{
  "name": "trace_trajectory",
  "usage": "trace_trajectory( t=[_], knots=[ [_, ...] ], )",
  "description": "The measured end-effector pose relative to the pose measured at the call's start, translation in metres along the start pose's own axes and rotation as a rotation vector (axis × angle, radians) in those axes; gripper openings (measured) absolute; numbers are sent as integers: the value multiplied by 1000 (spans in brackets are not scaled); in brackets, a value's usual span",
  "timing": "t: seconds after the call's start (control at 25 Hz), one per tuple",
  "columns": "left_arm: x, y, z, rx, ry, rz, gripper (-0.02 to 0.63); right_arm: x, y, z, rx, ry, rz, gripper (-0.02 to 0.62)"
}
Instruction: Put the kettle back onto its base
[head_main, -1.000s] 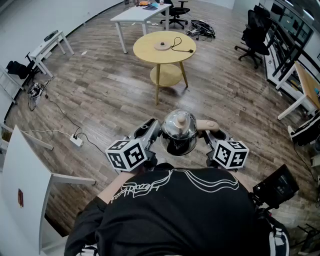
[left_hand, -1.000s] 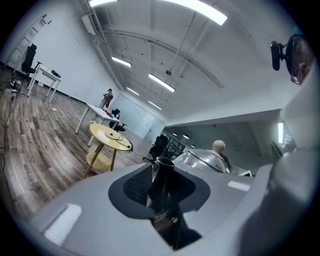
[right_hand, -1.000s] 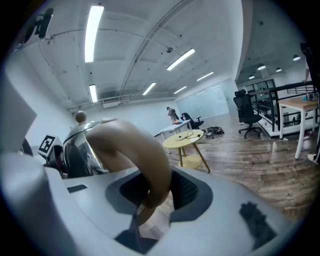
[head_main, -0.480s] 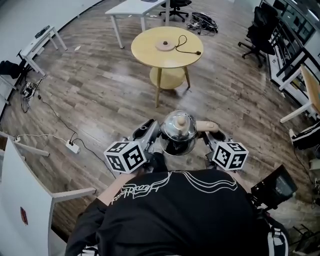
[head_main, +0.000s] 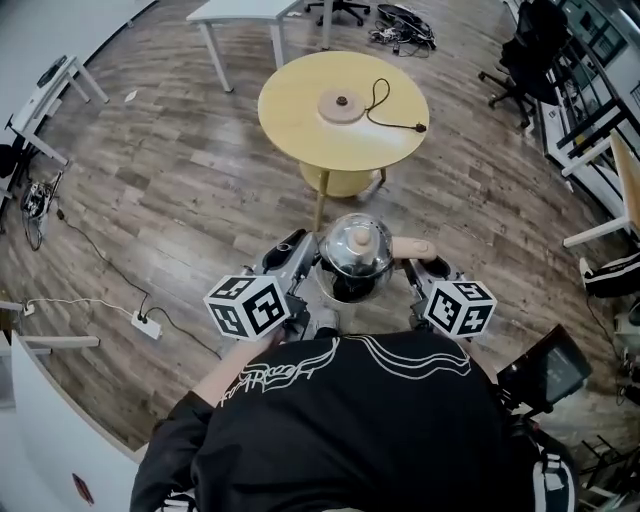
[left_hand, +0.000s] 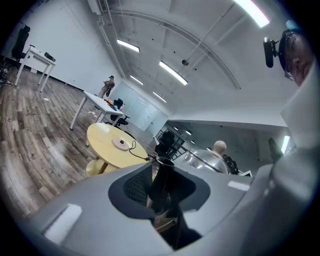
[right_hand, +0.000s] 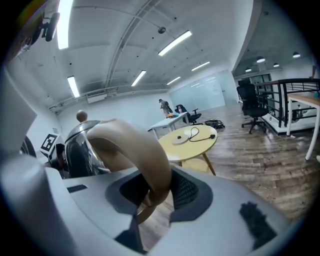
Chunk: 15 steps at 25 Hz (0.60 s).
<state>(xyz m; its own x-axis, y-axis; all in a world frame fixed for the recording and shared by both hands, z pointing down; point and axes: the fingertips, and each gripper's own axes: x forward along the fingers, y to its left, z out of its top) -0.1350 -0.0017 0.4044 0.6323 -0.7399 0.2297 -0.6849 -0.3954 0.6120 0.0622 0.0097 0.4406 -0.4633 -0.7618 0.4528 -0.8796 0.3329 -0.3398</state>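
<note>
The desk with the base is nearer us than before; our kettle is upright, left hand-held gripper clamping its spout, right hand-held gripper its handle.

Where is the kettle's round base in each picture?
Head view: the base is at the top middle, on the yellow table.
Left gripper view: the base is small and left of centre, on the table.
Right gripper view: the base is just right of centre, on the table.
Shared landmark: the round yellow table.
</note>
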Motion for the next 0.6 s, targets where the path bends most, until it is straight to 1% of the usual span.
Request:
trace_trajectory(
  t=[0.2,0.36,0.6],
  knots=[
    [33,38,42,15,2,-18,74,53,-1,30,-1,1,-20,120],
    [55,51,51,1,28,-31,74,73,-11,40,4,18,-28,120],
    [88,76,65,2,56,-21,74,113,-28,50,17,28,-13,120]
  ],
)
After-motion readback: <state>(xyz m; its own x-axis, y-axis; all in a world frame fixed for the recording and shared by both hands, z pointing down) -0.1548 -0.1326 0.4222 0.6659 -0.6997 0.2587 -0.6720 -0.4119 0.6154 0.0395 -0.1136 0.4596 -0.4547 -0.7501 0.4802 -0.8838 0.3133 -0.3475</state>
